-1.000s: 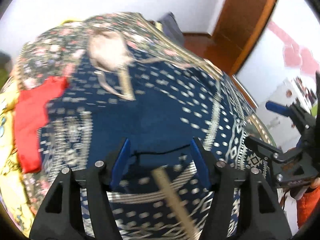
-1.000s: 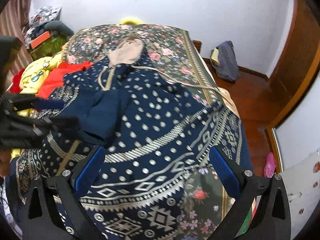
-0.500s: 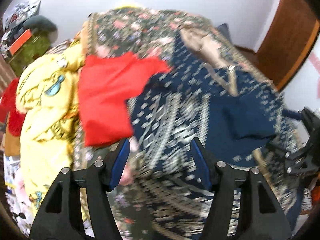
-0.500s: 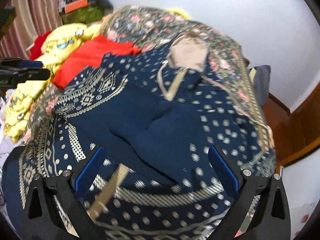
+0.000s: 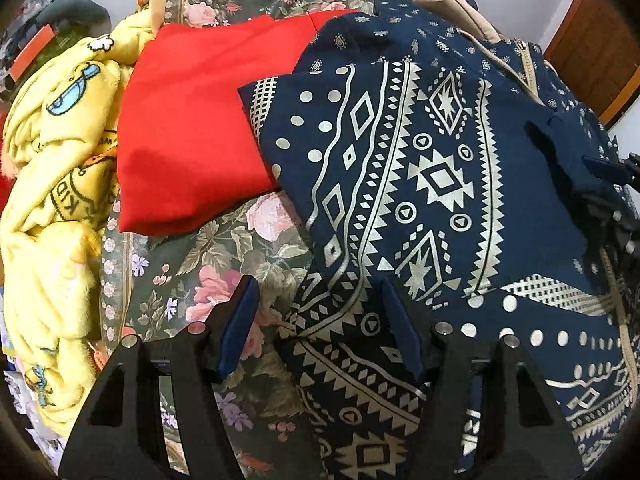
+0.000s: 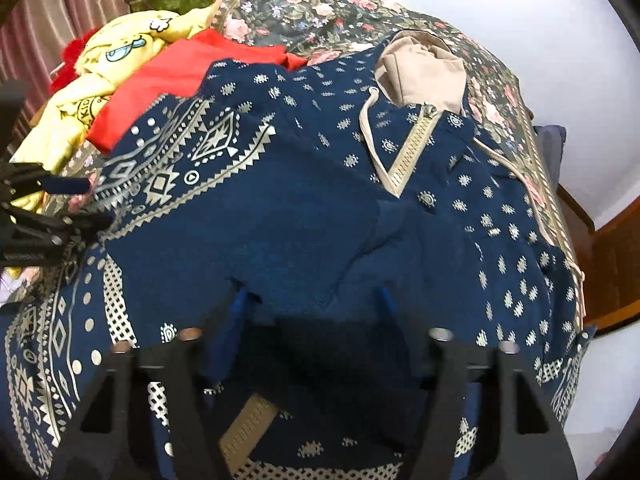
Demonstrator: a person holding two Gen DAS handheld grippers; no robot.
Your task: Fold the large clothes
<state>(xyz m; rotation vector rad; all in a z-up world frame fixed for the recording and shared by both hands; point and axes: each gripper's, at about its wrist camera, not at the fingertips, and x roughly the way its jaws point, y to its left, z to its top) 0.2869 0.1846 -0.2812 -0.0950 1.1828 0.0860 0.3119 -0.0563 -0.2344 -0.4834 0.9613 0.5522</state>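
Garment: the navy patterned hoodie [image 6: 304, 216] lies spread face up over the floral bed [image 5: 224, 252], filling the centre and right of both views, its tan hood [image 6: 424, 76] toward the upper right of the right wrist view and the zipper [image 6: 412, 152] running down from it.
Folded part: a plain navy flap [image 6: 288, 232], seemingly a sleeve or front panel laid across the chest, sits in the middle of the right wrist view.
Right tool: the right tool [image 6: 312, 304] at lower centre has just been closing its jaws, and the lower edge of that navy flap is between them; whether the pads already bite the cloth I cannot tell, as the spot is in shadow.
Left tool: the left tool [image 5: 320, 312] at lower centre of its view stands spread, one finger over bare bedspread, the other over the hoodie's patterned left edge, pinching nothing.
Step in hand, as I judge it: taking hold of two edges for the next fold.
Doing it well: catch the full thickness of cloth, not just the top layer; let the left tool close on the very border; lift both sides evenly so the fold line stays straight.
Neighbours: the red garment [image 5: 192, 120] touches the hoodie's edge at centre left, the yellow blanket [image 5: 52, 208] beyond it; avoid snagging either.
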